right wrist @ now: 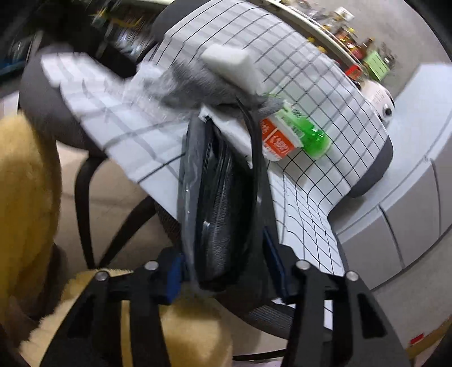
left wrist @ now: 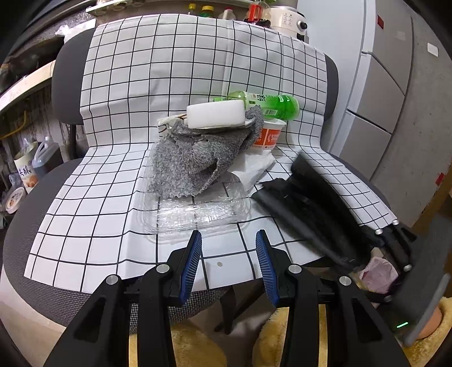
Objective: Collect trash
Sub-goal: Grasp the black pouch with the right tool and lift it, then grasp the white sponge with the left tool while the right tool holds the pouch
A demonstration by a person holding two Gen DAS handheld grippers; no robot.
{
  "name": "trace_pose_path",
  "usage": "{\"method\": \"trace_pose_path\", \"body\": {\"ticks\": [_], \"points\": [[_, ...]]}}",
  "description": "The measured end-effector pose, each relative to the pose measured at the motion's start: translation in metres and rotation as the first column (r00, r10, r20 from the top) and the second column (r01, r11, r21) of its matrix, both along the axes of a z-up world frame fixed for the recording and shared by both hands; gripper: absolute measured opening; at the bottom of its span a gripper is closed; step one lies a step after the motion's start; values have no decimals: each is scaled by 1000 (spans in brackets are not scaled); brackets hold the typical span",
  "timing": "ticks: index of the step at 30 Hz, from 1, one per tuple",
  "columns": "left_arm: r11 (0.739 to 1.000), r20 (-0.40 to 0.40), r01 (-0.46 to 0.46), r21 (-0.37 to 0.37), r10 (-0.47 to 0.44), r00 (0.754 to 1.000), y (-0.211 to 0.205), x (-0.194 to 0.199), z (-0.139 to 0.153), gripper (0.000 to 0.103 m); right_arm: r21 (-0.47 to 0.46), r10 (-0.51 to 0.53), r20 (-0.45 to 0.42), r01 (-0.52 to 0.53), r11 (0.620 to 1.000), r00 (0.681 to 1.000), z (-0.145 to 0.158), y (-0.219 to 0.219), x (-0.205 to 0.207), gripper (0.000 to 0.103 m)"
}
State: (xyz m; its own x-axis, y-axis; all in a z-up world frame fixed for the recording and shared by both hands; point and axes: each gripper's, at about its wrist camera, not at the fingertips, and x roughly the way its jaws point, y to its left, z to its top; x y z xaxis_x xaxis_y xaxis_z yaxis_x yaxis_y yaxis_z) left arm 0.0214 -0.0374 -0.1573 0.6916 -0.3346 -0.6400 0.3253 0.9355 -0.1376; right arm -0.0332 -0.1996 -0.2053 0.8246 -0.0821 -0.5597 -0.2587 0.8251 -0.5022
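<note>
A pile of trash lies on a chair covered by a checked cloth (left wrist: 107, 175): a clear plastic tray (left wrist: 195, 214), a grey rag (left wrist: 195, 158), a white foam block (left wrist: 216, 113), a green bottle (left wrist: 271, 106), an orange-and-white cup (left wrist: 267, 135) and a white tissue (left wrist: 254, 166). My left gripper (left wrist: 228, 254) is open and empty, just in front of the tray. My right gripper (right wrist: 223, 271) is shut on a black trash bag (right wrist: 220, 203), which it holds at the chair's right edge; the bag also shows in the left wrist view (left wrist: 316, 209).
A grey fridge (left wrist: 395, 84) stands to the right of the chair. Bottles and a white appliance (left wrist: 288, 17) sit on a counter behind it. Containers (left wrist: 28, 169) stand on the floor at left. Yellow fluffy fabric (right wrist: 25, 197) is below the grippers.
</note>
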Motion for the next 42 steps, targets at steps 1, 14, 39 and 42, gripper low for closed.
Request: {"method": "trace_pose_path", "body": {"ticks": [1, 14, 39, 42], "points": [[1000, 1, -2, -1, 2, 1000, 0, 0, 0, 42, 44, -3, 1, 3, 999, 1000, 8, -4, -2, 44], [1000, 8, -3, 2, 3, 1000, -1, 2, 4, 42, 559, -168, -95, 192, 806, 981, 52, -87, 30, 37], [999, 122, -30, 26, 27, 992, -49, 98, 57, 59, 716, -254, -15, 188, 672, 967, 87, -130, 23, 8], [998, 101, -42, 50, 37, 994, -60, 110, 53, 56, 716, -266, -19, 199, 669, 964, 84, -135, 23, 8]]}}
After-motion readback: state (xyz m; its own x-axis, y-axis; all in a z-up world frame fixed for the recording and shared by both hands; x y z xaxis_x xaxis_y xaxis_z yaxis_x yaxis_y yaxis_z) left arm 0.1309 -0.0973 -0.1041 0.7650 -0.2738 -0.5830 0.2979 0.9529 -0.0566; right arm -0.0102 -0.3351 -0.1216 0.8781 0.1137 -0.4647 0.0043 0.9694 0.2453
